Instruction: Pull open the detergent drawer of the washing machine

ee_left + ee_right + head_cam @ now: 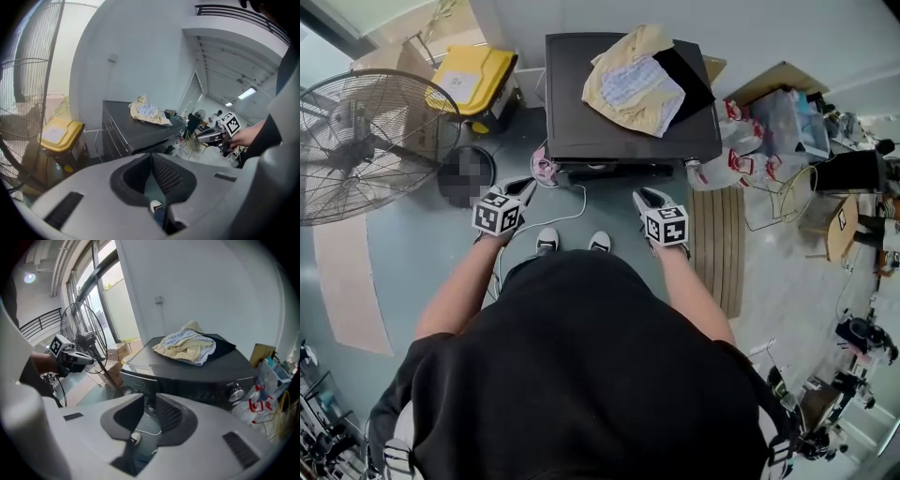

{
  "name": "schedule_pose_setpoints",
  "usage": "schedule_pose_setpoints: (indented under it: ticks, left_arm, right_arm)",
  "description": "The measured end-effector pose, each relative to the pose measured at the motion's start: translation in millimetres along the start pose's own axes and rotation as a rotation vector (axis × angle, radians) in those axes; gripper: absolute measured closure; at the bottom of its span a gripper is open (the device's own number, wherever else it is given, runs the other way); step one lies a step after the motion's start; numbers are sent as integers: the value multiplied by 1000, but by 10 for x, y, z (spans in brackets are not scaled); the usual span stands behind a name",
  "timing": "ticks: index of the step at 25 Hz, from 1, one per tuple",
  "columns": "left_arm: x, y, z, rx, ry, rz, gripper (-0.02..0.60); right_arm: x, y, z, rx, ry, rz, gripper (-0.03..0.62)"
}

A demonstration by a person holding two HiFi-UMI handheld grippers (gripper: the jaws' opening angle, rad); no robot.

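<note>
Fan (358, 141): a large wire-caged floor fan stands at the far left, well apart from the machine.
Yellow bin (474, 77): sits on the floor against the wall, between the fan and the washing machine's left side.
Left gripper (525, 188): held low in front of the machine's left corner, angled downward; its own view shows the two ribbed pads pressed together with nothing between them.
Cable (573, 212): a thin white cord curls on the floor just in front of the machine, between the two grippers.
Shoes (547, 241): the person's two white shoes stand on the floor facing the machine, near the cable.
Washing machine (581, 112): a dark front-loader against the white wall, straight ahead of the person.
Detergent drawer (136, 383): at the left end of the machine's front panel, opposite the knob (236, 391); it looks flush with the panel, and neither gripper touches it.
Cloth bundle (634, 86): pale yellow and white fabric heaped on the machine's top, lying partly over a black cloth (686, 77).
Right gripper (646, 198): held low before the machine's right half, angled downward; its jaws stand apart with an empty gap showing floor and cable.
Slatted board (720, 246): a wooden panel lies flat on the floor, just right of the right gripper.
Bags (748, 161): clear plastic bags with red print lie beside the machine's right side.
</note>
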State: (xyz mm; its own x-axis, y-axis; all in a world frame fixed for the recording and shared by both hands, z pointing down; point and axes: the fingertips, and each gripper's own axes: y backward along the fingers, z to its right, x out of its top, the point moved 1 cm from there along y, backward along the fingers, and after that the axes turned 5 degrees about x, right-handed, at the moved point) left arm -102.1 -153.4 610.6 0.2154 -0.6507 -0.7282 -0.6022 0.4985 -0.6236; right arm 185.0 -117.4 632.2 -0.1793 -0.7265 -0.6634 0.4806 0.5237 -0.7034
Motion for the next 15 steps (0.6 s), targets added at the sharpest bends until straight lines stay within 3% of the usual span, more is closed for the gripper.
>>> schedule_pose_setpoints:
  ticks: [12,15]
  left_arm:
    - [-235,-353,-91,17,54,-44,566]
    - [-281,-482,-132,15,58,-60,540]
  right_arm:
    - [-19,-336,145,53,14,-64,497]
    - [-48,-451,181,64,18,-82,494]
